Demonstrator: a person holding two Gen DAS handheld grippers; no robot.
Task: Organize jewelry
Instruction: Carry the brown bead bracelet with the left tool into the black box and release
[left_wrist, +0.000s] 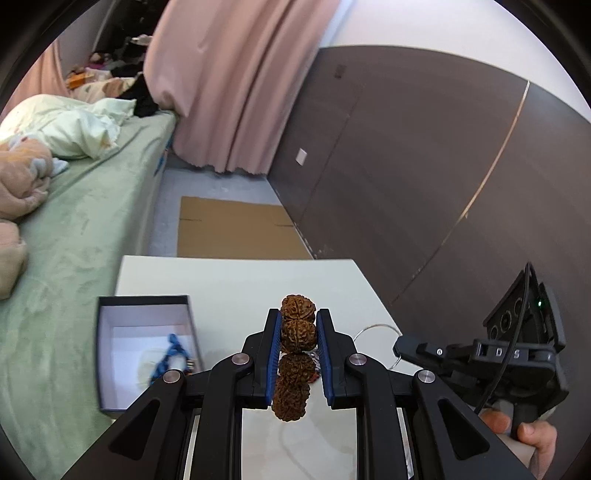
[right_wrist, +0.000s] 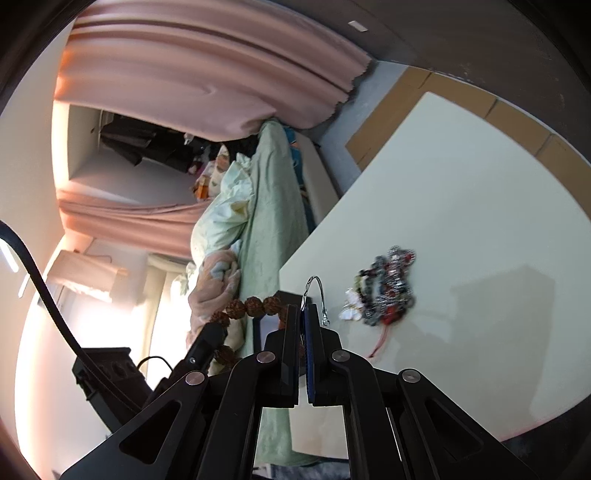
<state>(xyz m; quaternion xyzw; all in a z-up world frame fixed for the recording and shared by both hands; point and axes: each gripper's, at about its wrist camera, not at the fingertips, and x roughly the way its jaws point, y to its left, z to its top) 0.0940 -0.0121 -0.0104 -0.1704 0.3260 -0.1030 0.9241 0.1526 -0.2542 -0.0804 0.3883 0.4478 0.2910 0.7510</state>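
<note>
Jewelry is split in three places; the walnut-bead bracelet (left_wrist: 297, 332) is clamped between the pads of the left claw (left_wrist: 297, 341), its string of beads running along the fingers; the open box (left_wrist: 144, 347) lies at nine o'clock from this claw, near, so the left hand is nearer to it; the right claw (right_wrist: 303, 321) is closed on a thin wire ring (right_wrist: 317, 291); a bead pile (right_wrist: 384, 291) waits on the worktop (right_wrist: 461, 206) at two o'clock.

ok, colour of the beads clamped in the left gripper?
Reddish-brown, deeply wrinkled beads, like walnut shells. Clearest in the left wrist view, between the left gripper's blue pads.
</note>
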